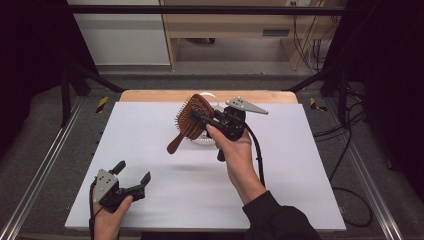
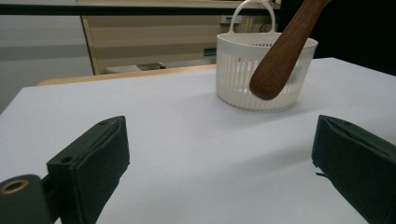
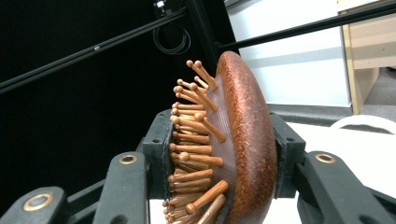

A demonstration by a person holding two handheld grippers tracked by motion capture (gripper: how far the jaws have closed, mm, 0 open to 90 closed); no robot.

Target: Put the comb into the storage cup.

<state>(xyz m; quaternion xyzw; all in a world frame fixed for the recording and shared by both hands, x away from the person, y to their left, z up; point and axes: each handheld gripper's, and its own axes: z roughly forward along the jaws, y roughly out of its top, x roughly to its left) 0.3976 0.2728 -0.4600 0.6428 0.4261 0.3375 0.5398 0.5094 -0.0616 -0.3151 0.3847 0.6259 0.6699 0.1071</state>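
The right gripper (image 1: 200, 119) clamped the wooden hairbrush (image 1: 190, 120) by its head above the white basket (image 2: 264, 70); the left gripper (image 1: 134, 175), well short of the basket, gaped wide, empty.

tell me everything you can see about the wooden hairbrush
The hairbrush is reddish-brown wood with an oval head, round-tipped wooden pins on a cushioned pad, and a tapering handle with a rounded end. The right gripper clamps its head, one jaw on the pins, the other on the domed back. It is held off the table, handle slanting down toward the person, in front of the white basket.
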